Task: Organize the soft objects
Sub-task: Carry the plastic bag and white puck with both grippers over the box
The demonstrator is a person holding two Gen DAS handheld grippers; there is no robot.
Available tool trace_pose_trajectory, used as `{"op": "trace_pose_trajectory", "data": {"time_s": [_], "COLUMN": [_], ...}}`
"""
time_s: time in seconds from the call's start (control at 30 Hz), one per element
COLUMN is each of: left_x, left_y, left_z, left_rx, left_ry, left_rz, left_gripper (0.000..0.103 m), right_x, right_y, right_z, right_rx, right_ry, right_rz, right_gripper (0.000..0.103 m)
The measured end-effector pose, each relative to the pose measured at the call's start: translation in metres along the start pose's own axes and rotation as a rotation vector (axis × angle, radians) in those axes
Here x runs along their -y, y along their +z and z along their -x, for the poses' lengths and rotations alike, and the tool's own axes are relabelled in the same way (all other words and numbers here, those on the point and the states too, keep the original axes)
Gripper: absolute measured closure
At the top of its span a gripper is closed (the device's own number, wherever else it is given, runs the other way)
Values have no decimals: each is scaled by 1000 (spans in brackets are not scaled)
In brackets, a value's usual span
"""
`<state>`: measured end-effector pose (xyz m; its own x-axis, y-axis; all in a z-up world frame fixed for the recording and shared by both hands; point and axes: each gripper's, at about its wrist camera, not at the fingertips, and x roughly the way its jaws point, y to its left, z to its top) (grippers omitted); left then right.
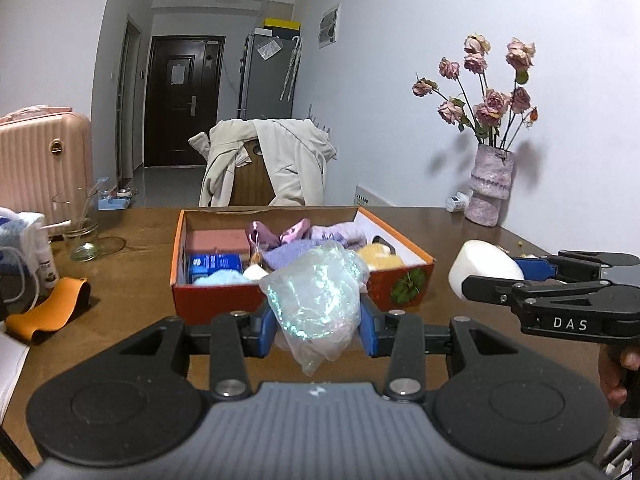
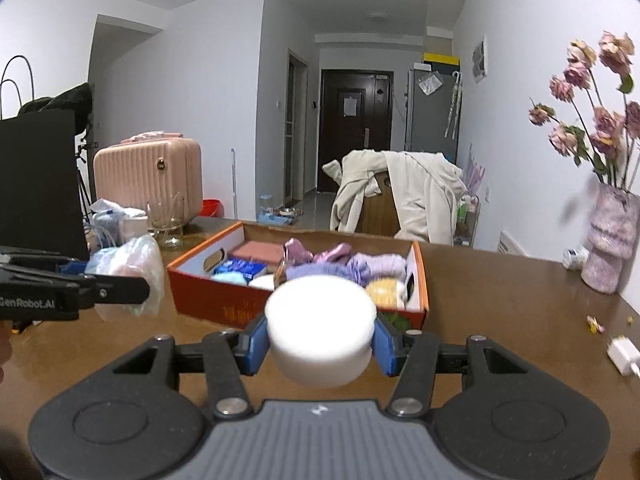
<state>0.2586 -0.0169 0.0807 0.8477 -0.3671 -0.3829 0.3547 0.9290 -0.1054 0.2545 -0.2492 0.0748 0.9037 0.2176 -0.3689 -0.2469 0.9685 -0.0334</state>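
Crinkly iridescent plastic, a soft bag (image 1: 316, 300), sits pinched in the left gripper (image 1: 318, 330) while the right gripper (image 2: 320, 344) squeezes a white foam puck (image 2: 320, 328), both held clear of the table before the orange box (image 1: 208, 292), likely because the box is where soft things go.

The room is lit dimly and evenly from overhead. Soft shadows of the flowers (image 1: 486, 84) are cast on the wall. Strong fisheye bending and dark corners are present. The white foam puck (image 2: 320, 330) is overexposed and blurred.
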Motion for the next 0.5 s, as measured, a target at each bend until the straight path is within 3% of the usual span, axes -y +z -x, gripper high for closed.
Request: {"op": "trace_pose_trajectory", "data": {"time_s": [0.2, 0.5], "left_x": [-10, -34], "left_y": [31, 62], "left_z": [-43, -136], "left_rx": [16, -97], "left_ry": [-16, 4], "left_rz": [-40, -35], "left_gripper": [62, 62], "right_x": [12, 28], "right_y": [30, 59], "right_z": [-48, -146], "right_rx": [8, -58], "right_ry": [53, 115], "right_rz": [3, -27], "right_gripper": [50, 50]}}
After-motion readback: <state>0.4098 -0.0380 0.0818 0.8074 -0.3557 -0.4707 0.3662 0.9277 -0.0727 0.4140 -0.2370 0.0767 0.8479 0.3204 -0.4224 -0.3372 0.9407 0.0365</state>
